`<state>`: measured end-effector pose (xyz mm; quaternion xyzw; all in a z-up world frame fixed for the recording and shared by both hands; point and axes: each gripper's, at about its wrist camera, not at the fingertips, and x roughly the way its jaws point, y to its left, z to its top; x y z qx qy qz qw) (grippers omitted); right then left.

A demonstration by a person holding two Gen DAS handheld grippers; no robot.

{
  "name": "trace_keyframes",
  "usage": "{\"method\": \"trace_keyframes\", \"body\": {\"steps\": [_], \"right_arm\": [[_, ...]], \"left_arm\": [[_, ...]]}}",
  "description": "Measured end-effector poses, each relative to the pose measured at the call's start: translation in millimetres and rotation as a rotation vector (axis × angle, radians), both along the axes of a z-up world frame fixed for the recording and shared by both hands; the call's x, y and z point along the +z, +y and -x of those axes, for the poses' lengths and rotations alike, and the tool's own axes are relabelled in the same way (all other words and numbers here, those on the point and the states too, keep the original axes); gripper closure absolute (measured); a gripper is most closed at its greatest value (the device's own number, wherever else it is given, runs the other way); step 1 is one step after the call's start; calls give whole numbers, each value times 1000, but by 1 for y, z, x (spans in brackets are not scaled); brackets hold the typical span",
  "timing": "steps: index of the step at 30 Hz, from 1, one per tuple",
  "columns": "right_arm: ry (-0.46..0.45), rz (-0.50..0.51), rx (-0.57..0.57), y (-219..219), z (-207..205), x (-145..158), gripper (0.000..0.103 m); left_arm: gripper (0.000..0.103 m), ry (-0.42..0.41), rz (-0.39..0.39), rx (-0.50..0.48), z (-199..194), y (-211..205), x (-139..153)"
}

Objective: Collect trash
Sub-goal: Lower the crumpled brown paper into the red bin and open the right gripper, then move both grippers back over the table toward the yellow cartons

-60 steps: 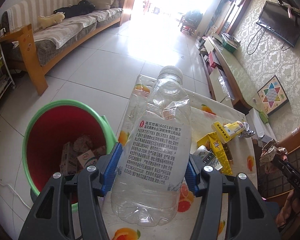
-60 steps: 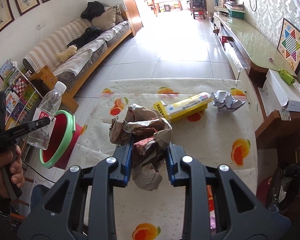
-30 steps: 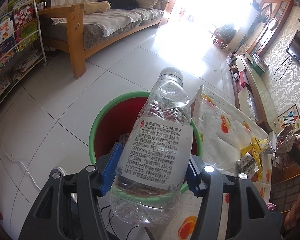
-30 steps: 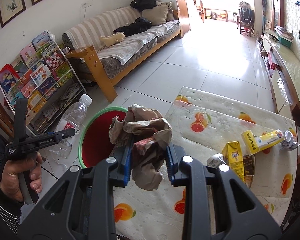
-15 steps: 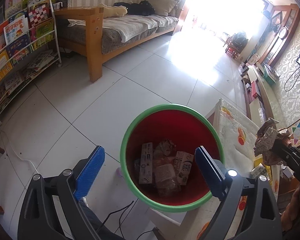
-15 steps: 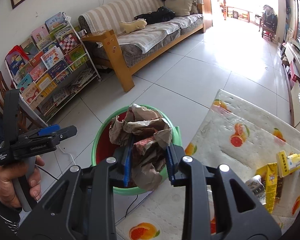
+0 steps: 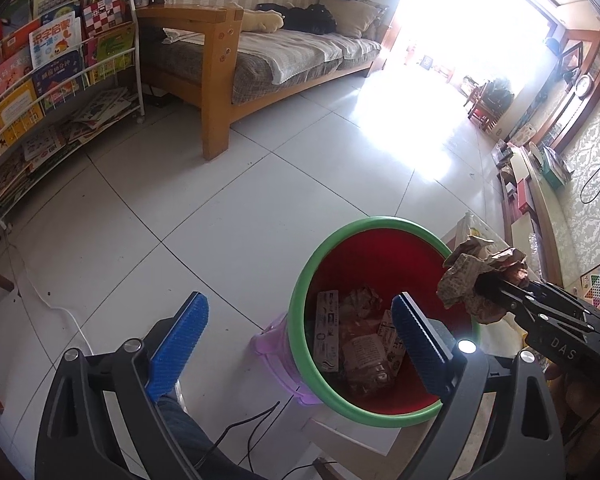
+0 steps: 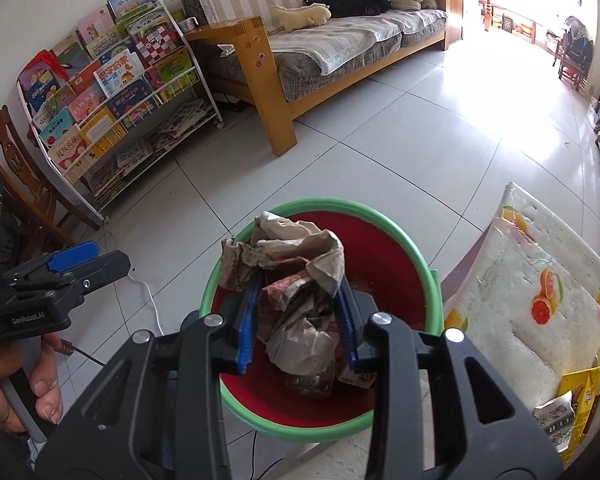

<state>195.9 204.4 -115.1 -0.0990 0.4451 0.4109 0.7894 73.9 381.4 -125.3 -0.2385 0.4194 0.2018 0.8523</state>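
Left gripper (image 7: 300, 330) is spread wide with nothing between the blue pads (image 7: 180, 340); the clear bottle clamped there a second ago is gone from the jaws and is not made out for certain inside the bin. Right gripper (image 8: 298, 320) is seen over the bin mouth, where a second ago it was held nearer the table; its jaws have just been opening, and the crumpled brown paper wad (image 8: 292, 276) is still sandwiched between them, pads touching both sides, so a grip is still read. The same wad (image 7: 480, 276) is seen from the left wrist view, hanging just above the bin's right rim. The red bin with green rim (image 7: 380, 224) is stood on the tiled floor beside the fruit-print tablecloth (image 8: 540, 280). Inside the bin, flattened small cartons (image 7: 326, 330) and crumpled paper (image 7: 364, 300) are lying in a loose pile at the bottom. Yellow drink cartons (image 8: 580, 396) are left on the table edge, well apart from the bin.
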Motion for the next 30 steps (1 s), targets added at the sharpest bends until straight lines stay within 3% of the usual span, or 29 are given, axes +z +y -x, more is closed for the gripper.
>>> {"method": "trace_keyframes", "body": {"steps": [2,4,7,13,18,30], "right_arm": [[0,11,7,4,0,-1,60],[-5,18,-5,4,1,-1,27],[-21,0,-22,0,1,5,15],[-39,6,-45,-18,4,17,10],[-55,-10,-101,-58,6,29,7],[-76,-16,-379,-251,-4,36,6]], "left_arm": [[14,-1,0,3,0,1,0],[14,-1,3,4,1,1,0],[14,0,-4,2,2,0,0],[14,-9,-13,-19,2,-13,9],[14,-24,-20,-72,-7,-41,22],[11,-35,1,-345,-54,-198,33]]}}
